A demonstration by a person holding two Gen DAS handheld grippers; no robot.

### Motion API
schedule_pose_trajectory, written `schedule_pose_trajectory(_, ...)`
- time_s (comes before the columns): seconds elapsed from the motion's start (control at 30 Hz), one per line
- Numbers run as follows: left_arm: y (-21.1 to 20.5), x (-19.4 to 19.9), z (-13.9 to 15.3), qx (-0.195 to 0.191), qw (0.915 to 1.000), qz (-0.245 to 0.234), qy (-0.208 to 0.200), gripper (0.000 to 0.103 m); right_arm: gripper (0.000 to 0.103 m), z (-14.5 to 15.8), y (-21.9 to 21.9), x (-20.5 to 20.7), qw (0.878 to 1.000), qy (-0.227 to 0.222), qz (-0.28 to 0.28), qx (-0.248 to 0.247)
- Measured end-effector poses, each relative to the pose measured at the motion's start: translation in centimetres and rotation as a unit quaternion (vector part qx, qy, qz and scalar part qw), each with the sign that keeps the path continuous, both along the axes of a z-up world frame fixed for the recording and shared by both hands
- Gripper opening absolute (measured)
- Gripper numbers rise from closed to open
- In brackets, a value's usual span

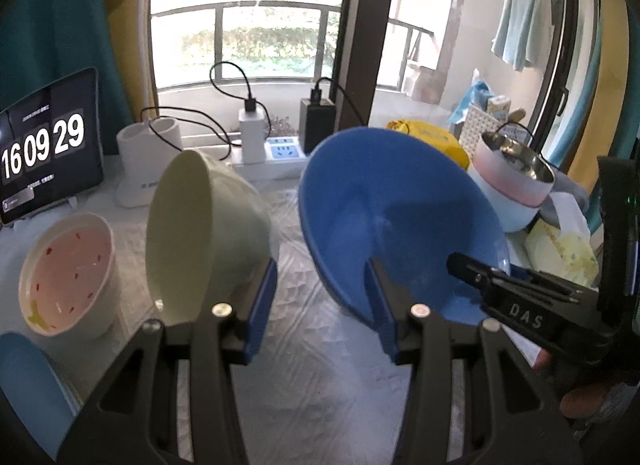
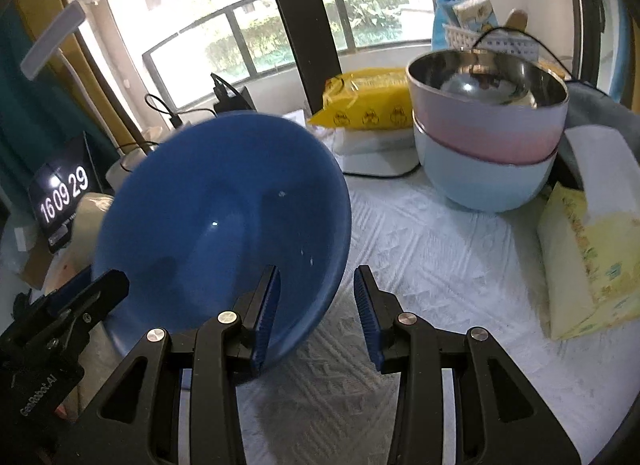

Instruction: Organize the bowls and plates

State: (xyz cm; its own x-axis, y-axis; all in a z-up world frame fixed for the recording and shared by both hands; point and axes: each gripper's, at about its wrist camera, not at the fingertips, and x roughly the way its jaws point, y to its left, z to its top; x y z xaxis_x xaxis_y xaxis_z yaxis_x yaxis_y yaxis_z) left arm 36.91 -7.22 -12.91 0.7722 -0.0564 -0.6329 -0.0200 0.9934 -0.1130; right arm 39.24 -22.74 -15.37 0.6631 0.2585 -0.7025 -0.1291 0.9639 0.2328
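Done: a pink bowl [image 2: 488,129] sits nested in a pale blue bowl [image 2: 480,181] at the far right edge of the surface [image 2: 440,265]; I judge that stack finished

Left: three bowls are loose, so you are about midway at best

Blue bowl [image 2: 208,217]: tilted steeply over the middle of the surface, its mouth facing your right gripper [image 2: 316,305]

Right fingers: one finger [image 2: 266,305] lies inside the blue bowl and the other stands outside its wall with cloth showing in the gap; I cannot tell whether you are pinching it

Green bowl [image 1: 208,225]: tipped on its side, left of the blue one, just beside your left gripper [image 1: 320,305] and outside its jaws

Left fingers: released, partly apart, only bare cloth between them

White bowl [image 1: 68,277]: upright near the left edge, pink inside with red specks, untouched

Bowls counted: five, one each of blue, green, white, pink and pale blue

Plates counted: none that you can be sure of; a blue shape [image 1: 28,385] at the near left corner may be one, too cropped to tell

Stacks counted: one

Grippers counted: two

Next, as a judgement: nest the blue and green bowls, then the white
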Motion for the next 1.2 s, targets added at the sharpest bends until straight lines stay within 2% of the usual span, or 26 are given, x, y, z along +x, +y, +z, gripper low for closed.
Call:
schedule_pose_trajectory(0.1, -0.4, 0.3, -0.3, 0.01, 0.9999, -0.009, -0.001, 0.047, 0.04, -0.4, 0.0, 0.0, 1.0, -0.004, 0.0, -0.003)
schedule_pose_trajectory(0.17, -0.8, 0.5, -0.5, 0.019, 0.9997, -0.014, 0.0, 0.047, 0.034, -0.6, -0.1, 0.0, 1.0, -0.004, 0.003, -0.002)
schedule_pose_trajectory(0.27, -1.2, 0.7, -0.9, 0.028, 0.9994, -0.019, 0.002, 0.045, 0.018, -0.8, 0.2, -0.1, 1.0, -0.003, 0.01, -0.008)
schedule_pose_trajectory(0.4, -1.2, 0.8, -1.1, 0.031, 0.9992, -0.023, 0.009, 0.033, 0.015, -0.4, 0.4, -0.6, 1.0, -0.012, 0.018, -0.008)
schedule_pose_trajectory(0.5, -0.7, 0.7, -1.1, 0.028, 0.9993, -0.021, 0.014, 0.026, 0.015, 0.0, 0.4, -1.1, 1.0, -0.016, 0.017, -0.011)
schedule_pose_trajectory(1.2, 0.2, -4.0, 0.9, 0.015, 0.9993, -0.032, 0.01, 0.026, 0.015, 2.3, 1.0, -5.3, 1.0, -0.022, 0.012, -0.004)
